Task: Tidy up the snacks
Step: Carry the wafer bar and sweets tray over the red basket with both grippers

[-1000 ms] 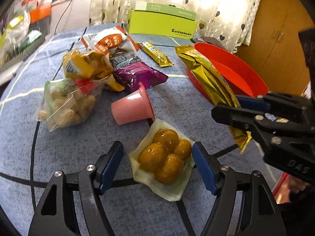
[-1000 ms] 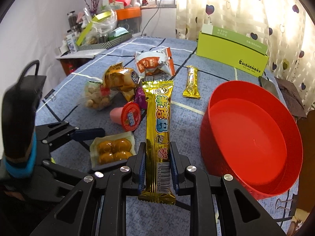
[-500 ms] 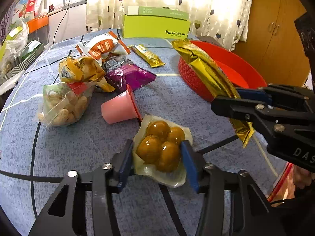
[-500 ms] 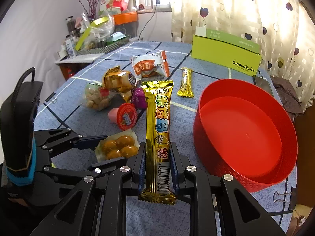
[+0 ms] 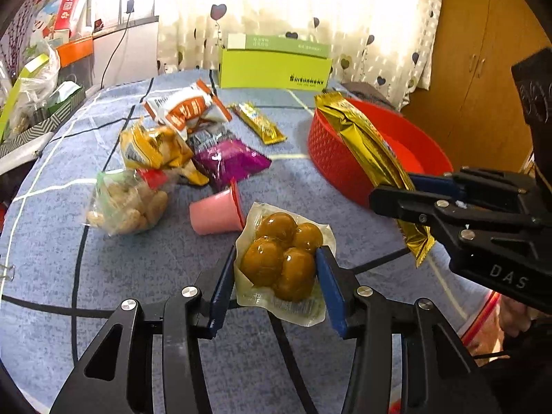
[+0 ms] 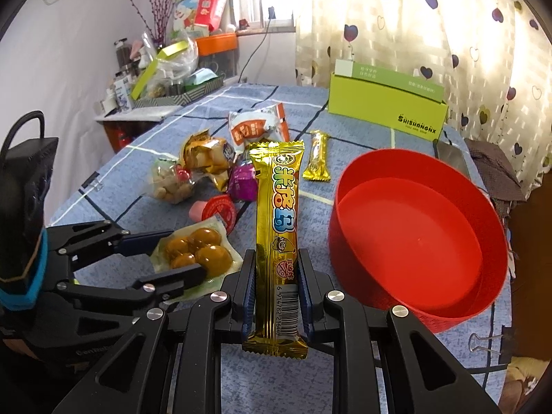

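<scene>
Blue tablecloth [image 5: 145,276], red bowl's [image 6: 348,241] inside only in right view

left gripper [image 5: 276,269]: jaws clamped on load | right gripper [image 6: 276,276]: jaws clamped on load

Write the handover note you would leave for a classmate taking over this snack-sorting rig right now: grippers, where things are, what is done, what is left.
Left gripper: shut on the clear pack of brown balls, near the table.
Right gripper: shut on the long gold snack bar, held up beside the red bowl.
Done: nothing is in the bowl yet; its inside shows bare.
Left on the blue tablecloth: pink jelly cup, purple packet, yellow bag, clear bag of puffs, white-and-orange packet, small gold bar.
Next, probably: drop both held snacks into the bowl, then fetch the rest.
</scene>
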`<state>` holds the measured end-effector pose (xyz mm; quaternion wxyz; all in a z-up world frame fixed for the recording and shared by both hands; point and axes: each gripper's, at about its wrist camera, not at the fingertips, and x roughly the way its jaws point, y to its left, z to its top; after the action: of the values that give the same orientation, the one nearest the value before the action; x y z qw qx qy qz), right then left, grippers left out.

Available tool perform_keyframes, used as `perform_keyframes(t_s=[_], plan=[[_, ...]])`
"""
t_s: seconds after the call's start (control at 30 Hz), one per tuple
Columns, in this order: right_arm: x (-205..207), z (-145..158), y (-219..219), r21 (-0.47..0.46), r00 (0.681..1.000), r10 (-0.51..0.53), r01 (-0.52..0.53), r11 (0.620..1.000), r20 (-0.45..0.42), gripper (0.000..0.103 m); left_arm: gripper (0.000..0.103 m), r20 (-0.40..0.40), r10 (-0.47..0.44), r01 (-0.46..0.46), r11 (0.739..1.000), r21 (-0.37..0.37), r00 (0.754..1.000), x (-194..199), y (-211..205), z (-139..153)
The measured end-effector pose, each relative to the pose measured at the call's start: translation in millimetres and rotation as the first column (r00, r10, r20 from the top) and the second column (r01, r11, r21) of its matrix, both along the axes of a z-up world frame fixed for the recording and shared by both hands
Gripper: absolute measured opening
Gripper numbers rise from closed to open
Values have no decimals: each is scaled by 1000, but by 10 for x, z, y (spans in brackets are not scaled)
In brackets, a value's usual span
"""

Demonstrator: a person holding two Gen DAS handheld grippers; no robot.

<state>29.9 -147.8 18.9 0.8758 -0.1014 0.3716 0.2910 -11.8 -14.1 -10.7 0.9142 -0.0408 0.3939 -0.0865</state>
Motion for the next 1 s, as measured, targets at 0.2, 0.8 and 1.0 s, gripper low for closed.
perform_keyframes(t_s=[0.2,0.8,1.0], plan=[[27,58,-84,8,999,-29,29,1000,14,19,48,25,3,-2,1000,-28,1000,33,11,130],[401,157,-577,18,983,-182,181,983,35,19,48,85,-73,77,996,-46,994,510,-279,453],[557,120,-745,10,973,-228,228,974,26,20,48,91,-112,116,992,-43,990,718,-482,510]])
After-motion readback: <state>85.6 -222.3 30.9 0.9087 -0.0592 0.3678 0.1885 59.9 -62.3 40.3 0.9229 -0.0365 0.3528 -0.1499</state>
